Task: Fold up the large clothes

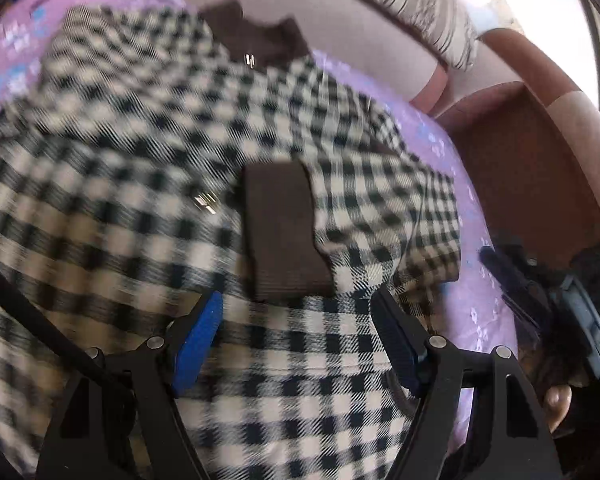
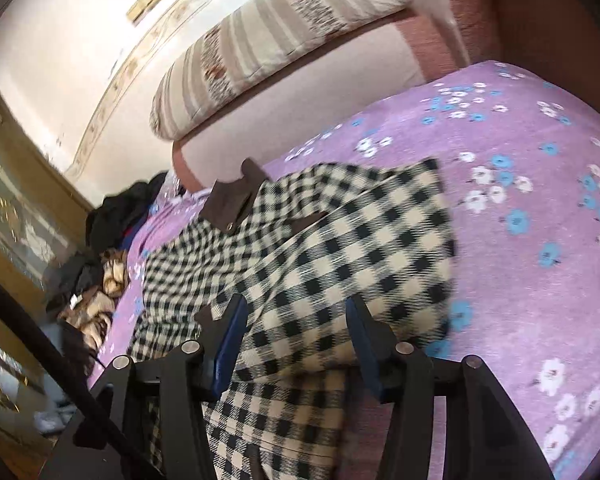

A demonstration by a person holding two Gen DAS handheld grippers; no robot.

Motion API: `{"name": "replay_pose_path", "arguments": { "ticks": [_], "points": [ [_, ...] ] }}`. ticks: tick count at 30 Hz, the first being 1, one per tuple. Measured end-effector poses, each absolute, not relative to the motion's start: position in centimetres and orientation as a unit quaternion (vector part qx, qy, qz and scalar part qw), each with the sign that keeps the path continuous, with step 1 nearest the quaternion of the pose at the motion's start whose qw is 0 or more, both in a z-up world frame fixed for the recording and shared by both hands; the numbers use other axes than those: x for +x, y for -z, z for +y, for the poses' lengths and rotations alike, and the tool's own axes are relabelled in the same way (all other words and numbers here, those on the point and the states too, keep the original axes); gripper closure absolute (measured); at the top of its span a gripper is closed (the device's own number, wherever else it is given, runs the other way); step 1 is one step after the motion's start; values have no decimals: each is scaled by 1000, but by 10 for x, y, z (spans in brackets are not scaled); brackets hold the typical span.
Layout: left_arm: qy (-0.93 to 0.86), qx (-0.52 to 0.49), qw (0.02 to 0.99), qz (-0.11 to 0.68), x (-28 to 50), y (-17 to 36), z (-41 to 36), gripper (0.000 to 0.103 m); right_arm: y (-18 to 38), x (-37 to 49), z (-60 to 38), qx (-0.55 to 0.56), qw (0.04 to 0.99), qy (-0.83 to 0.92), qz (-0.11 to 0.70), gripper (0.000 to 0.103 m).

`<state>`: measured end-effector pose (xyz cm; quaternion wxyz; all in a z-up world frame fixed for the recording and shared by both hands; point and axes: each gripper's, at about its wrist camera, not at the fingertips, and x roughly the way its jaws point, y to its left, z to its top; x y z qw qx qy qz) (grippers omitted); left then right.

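Note:
A large black-and-cream checked jacket point(image 1: 148, 152) with a brown collar point(image 1: 256, 40) and a brown cuff point(image 1: 284, 232) lies on a purple flowered bedsheet point(image 1: 460, 184). My left gripper point(image 1: 296, 312) is open, its blue-padded jaws spread over the checked cloth just below the cuff. In the right wrist view the same jacket point(image 2: 340, 248) lies on the sheet point(image 2: 540, 184), one sleeve folded across it. My right gripper point(image 2: 296, 312) is open, its jaws either side of a fold of checked cloth. The other gripper point(image 1: 540, 292) shows at the right edge of the left wrist view.
A striped pillow point(image 2: 276, 48) leans on the pink headboard point(image 2: 428, 40). A pile of dark and patterned clothes point(image 2: 100, 248) sits at the sheet's far left edge. A brown padded bed frame point(image 1: 524, 168) borders the sheet on the right.

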<state>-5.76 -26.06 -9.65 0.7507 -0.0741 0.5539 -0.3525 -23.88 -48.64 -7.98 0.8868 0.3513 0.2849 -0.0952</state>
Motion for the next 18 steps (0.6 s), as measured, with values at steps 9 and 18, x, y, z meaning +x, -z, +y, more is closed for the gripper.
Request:
{"name": "replay_pose_path", "arguments": {
  "ticks": [9,18],
  "points": [
    [307,-95,754,573,-27,101,-298,95,81,-254,-510,365,881,135,269,46],
    [268,-18,855,444,23,3,-260,97,76,-226,-490,328,892,128,285,47]
  ]
}}
